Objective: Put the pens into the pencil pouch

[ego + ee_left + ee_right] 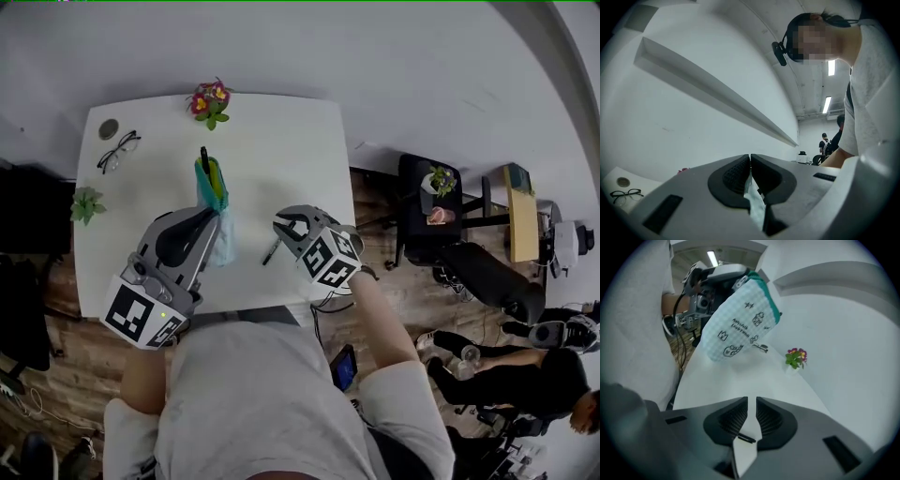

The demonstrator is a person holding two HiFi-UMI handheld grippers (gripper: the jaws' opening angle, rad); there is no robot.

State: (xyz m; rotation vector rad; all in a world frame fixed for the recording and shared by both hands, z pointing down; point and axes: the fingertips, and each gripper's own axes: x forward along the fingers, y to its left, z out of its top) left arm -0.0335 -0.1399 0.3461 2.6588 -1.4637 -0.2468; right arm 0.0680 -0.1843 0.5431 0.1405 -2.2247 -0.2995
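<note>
My left gripper (215,218) is shut on the light blue checked pencil pouch (215,187) and holds it up over the white table (281,150). A black pen (204,157) sticks out of the pouch's green-edged mouth. In the left gripper view the pouch fabric (754,201) is pinched between the jaws of the left gripper (750,161). Another black pen (272,251) lies on the table just under my right gripper (292,225). Its jaws stand slightly apart with nothing between them. In the right gripper view that pen (743,438) shows below the right gripper (751,401), and the pouch (740,324) hangs ahead.
Glasses (119,150) and a small round disc (109,128) lie at the table's far left. A flower pot (210,101) stands at the far edge and a small green plant (86,203) at the left edge. Chairs and a person (534,375) are off to the right.
</note>
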